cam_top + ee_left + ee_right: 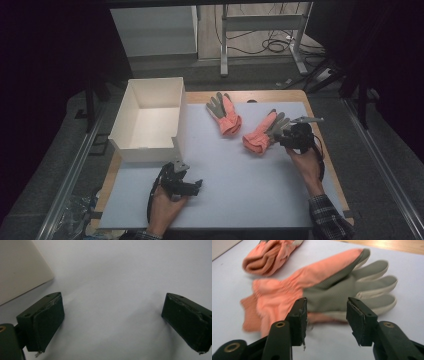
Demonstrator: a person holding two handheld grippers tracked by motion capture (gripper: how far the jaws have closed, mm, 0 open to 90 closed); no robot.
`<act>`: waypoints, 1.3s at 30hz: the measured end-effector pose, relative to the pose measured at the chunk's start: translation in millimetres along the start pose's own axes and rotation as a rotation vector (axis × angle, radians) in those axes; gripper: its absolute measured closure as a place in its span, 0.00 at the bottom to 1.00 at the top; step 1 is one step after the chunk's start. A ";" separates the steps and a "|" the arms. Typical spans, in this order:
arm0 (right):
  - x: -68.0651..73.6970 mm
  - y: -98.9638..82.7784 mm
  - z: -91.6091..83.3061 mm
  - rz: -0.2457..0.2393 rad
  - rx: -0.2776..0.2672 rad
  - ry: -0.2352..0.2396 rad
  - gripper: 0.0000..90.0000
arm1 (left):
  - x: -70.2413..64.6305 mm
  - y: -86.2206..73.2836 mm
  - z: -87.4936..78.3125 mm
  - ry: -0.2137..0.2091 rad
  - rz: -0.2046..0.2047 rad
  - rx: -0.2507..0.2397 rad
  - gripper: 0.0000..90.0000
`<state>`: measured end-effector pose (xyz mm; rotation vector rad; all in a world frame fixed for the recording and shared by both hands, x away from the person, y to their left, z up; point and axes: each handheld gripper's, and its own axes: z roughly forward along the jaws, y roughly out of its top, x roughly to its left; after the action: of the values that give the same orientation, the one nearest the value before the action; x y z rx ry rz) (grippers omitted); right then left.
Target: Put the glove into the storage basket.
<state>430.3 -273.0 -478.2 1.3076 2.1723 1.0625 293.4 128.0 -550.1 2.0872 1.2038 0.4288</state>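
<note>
Dim workshop surroundings frame a desk (215, 200) with a pale lilac top. At right of centre in the high view, the right hand-held gripper (326, 312) hovers with its jaws parted just short of the near glove (324, 292), an orange and grey work glove lying flat, palm side up. To take it cleanly, the jaws likely need to move forward and low so they pinch the palm edge rather than one loose finger. At lower left of the high view, the left hand-held gripper (112, 315) rests wide open over bare desk. Toward the top centre lies the second glove (224, 113), and beside it at upper left stands an open white box (150, 145), the probable destination.
</note>
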 end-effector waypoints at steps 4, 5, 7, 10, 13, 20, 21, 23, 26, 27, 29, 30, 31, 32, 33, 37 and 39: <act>-2.8 11.2 10.8 0.006 0.006 -0.019 0.55 | 0.0 0.0 0.0 0.000 0.000 0.000 0.05; -3.3 12.8 13.7 0.004 0.011 -0.027 0.53 | -0.1 0.0 0.1 -0.001 -0.002 -0.001 0.05; -4.9 14.5 21.4 0.005 0.021 -0.045 0.50 | -0.2 -0.1 0.1 -0.001 -0.002 -0.001 0.05; -7.0 14.2 27.8 0.018 0.030 -0.055 0.46 | -0.3 -0.1 0.2 -0.001 -0.004 -0.003 0.05; -9.6 12.4 36.3 0.051 0.049 -0.062 0.43 | -0.3 -0.1 0.2 -0.001 -0.003 -0.003 0.05; -11.0 5.4 51.2 0.070 0.077 -0.065 0.46 | -0.2 0.0 0.2 0.000 -0.002 -0.002 0.05; -10.4 4.9 52.3 0.069 0.078 -0.067 0.48 | -0.2 0.0 0.2 0.000 -0.002 -0.001 0.05; -7.9 5.0 53.5 0.065 0.088 -0.071 0.58 | -0.3 0.0 0.3 0.000 -0.003 -0.002 0.05; -3.6 4.6 54.5 0.059 0.092 -0.068 0.72 | -0.2 0.0 0.2 0.000 -0.002 -0.001 0.05; -2.2 4.4 54.7 0.052 0.092 -0.075 0.75 | -0.3 0.0 0.2 0.000 -0.002 -0.001 0.05; -1.1 4.2 54.2 0.053 0.090 -0.081 0.84 | -0.3 -0.1 0.2 0.000 -0.002 -0.001 0.05; -0.9 3.6 53.8 0.048 0.084 -0.089 0.88 | -0.3 -0.1 0.2 0.000 -0.002 -0.002 0.05; -1.0 2.6 52.8 0.051 0.075 -0.094 0.92 | -0.3 -0.1 0.2 0.000 -0.002 -0.002 0.05; -1.0 2.6 52.8 0.051 0.075 -0.094 0.92 | -0.3 -0.1 0.2 0.000 -0.002 -0.002 0.05; -2.3 2.4 51.2 0.056 0.069 -0.083 0.94 | -0.3 -0.1 0.3 0.000 -0.004 -0.003 0.05; -6.1 2.7 45.7 0.083 0.048 -0.039 0.95 | -0.4 -0.1 0.4 0.000 -0.005 -0.004 0.05; -6.9 2.3 41.6 0.084 0.031 -0.012 0.95 | -0.3 -0.1 0.3 0.000 -0.004 -0.003 0.05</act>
<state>462.3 -261.5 -503.3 1.4262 2.1503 1.0535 293.4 127.6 -550.4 2.0822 1.2060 0.4282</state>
